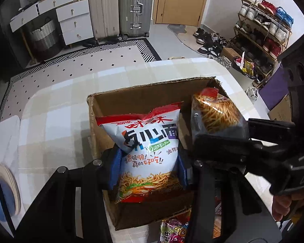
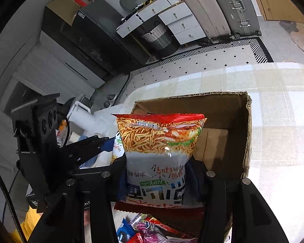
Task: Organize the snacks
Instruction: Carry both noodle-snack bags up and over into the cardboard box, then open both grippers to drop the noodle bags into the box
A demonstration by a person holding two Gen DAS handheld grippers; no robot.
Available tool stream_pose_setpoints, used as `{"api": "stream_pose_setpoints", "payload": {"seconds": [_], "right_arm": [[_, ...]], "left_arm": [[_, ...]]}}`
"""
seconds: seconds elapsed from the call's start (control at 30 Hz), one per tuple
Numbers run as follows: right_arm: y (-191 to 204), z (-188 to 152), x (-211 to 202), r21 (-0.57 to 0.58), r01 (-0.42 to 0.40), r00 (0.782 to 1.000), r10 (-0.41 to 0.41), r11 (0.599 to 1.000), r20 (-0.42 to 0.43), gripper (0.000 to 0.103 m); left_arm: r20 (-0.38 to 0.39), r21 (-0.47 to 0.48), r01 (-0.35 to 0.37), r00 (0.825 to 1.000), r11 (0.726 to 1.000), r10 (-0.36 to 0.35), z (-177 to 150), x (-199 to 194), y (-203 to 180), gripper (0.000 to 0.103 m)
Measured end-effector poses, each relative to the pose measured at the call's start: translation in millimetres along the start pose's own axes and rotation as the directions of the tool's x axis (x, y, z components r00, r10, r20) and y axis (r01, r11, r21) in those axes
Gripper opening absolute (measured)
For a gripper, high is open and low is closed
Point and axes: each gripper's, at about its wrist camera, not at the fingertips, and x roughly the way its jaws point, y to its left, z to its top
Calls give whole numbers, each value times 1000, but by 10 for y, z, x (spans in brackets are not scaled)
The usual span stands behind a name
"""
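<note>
Two white-and-red foil bags of crispy noodle snack are in hand, one per tool, both over the open brown corrugated cardboard box (image 1: 152, 99) on the pale checked tablecloth (image 1: 56, 111). The left gripper (image 1: 148, 168) has its blue pads closed narrow on the lower half of the upright bag (image 1: 148, 154), which hangs inside the left part of the box. The right gripper (image 2: 160, 180) clamps the upside-down bag (image 2: 162, 141) in the same manner, near the box's right side, where bare cardboard floor shows beyond it. Judged from this, the step is the lowering and release of both bags. Lower each bag until its bottom edge is supported before the pads part; keep the two tools apart, since they stand just beside each other. Loose snack packets (image 2: 143, 230) lie at the near edge, outside the box, for later.
</note>
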Motion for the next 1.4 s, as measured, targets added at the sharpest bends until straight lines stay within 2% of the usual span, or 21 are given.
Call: {"api": "stream_pose_setpoints", "payload": {"seconds": [0.47, 0.6, 0.77, 0.83, 0.97, 1.13, 1.27, 1.4], "right_arm": [[61, -45, 60, -47, 102, 995, -103, 994, 1, 53], [55, -79, 53, -59, 120, 993, -121, 991, 0, 54], [39, -91, -7, -54, 138, 990, -137, 989, 17, 64], [45, -97, -14, -56, 145, 989, -144, 988, 19, 66], [100, -115, -95, -66, 142, 989, -140, 988, 42, 66], [178, -126, -214, -74, 136, 989, -131, 988, 65, 66], [260, -189, -356, -83, 133, 988, -126, 988, 88, 66], [361, -229, -542, -83, 132, 987, -123, 988, 108, 66]], "left_arm": [[-40, -2, -10, 999, 1000, 10, -75, 178, 81, 43], [-44, -6, -21, 999, 1000, 21, -98, 194, 106, 49], [-33, -1, -38, 999, 999, 38, -103, 133, 56, 58], [-23, 12, -67, 997, 998, 67, -105, 98, 29, 59], [-7, 4, -56, 998, 998, 56, -133, 1, 34, 66], [5, -4, -57, 998, 998, 57, -172, -163, 5, 67], [24, -1, -61, 998, 998, 61, -219, -383, -84, 73], [49, 10, -74, 996, 997, 73, -259, -652, -179, 74]]}}
